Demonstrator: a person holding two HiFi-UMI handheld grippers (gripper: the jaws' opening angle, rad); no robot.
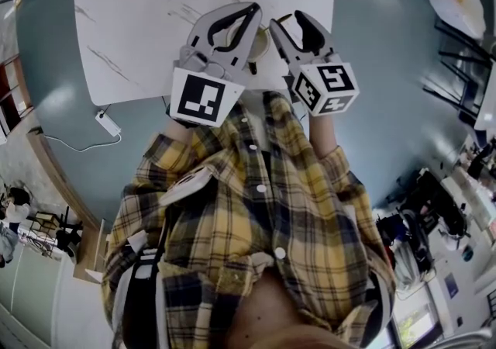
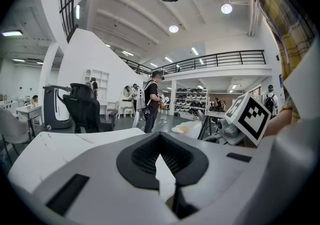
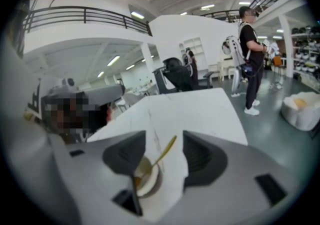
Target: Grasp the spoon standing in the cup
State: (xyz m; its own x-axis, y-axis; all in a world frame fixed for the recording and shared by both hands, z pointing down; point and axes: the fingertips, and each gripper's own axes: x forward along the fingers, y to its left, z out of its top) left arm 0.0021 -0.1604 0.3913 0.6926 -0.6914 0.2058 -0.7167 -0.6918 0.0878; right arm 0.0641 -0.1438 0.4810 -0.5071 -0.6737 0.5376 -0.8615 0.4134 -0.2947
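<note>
- White, grey-veined worktop (image 1: 155,22) carries the cup (image 3: 154,183), which stands close to the edge nearest the person and somewhat right of that edge's middle.
- Gold-coloured spoon (image 3: 163,153) stands in the cup with its bowl down inside; its handle leans up and away toward the far side of the worktop.
- Right gripper (image 3: 162,144) has its jaws wide apart. The cup and spoon sit in the gap between them, and neither dark pad touches the spoon handle.
- Left gripper (image 2: 160,136) has its jaws closed tip to tip on nothing; only bare worktop shows through the loop they form.
- In the head view the left gripper (image 1: 254,8) lies just beside the right gripper (image 1: 291,25). The two bodies cover most of the cup, so only a sliver of it shows between them.
- Yellow-and-dark plaid shirt (image 1: 256,223) fills the lower part of the head view, right up against the near edge of the worktop.
- On the blue-grey floor (image 1: 372,107), off the worktop's near left corner, lies a small white power block (image 1: 107,123) with a cable trailing from it.
- Beyond the far edge of the worktop stand a black office chair (image 3: 175,75) and a person in dark clothes with a backpack (image 3: 250,44), both well apart from the cup.
- A white bag (image 3: 300,110) with something yellow in it rests on the floor to the right.
</note>
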